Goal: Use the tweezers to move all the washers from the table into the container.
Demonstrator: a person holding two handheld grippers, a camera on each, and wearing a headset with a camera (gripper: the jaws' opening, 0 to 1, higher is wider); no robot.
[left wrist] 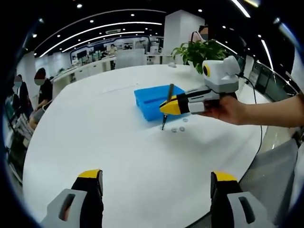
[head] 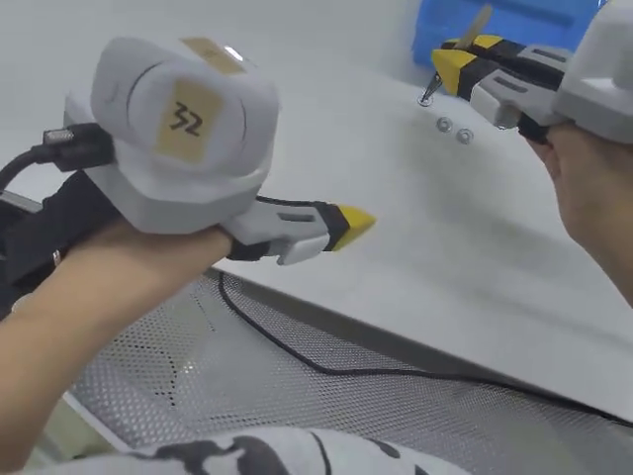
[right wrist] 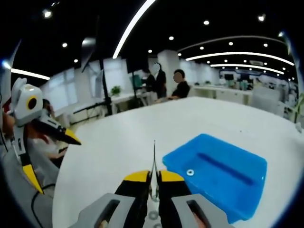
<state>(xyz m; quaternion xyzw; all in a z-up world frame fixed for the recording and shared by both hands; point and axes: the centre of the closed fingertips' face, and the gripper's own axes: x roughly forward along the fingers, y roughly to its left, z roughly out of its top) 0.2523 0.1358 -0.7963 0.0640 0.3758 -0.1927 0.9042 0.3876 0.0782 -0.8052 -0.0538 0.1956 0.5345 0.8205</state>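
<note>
Noted nearest: left gripper [left wrist: 156, 179] over the near part of the white table [left wrist: 118, 161], jaws wide apart, empty. Farther on, found right gripper [right wrist: 153, 179] clamped narrow on the tweezers [right wrist: 154, 156], tips pointing down close to the table; contact not determinable. Recorded two washers [head: 444, 125] lying on the table just beside the tweezer tips, outside the blue container [right wrist: 223, 190]. Logged a single washer [right wrist: 190, 172] inside the container, beyond the right gripper.
</note>
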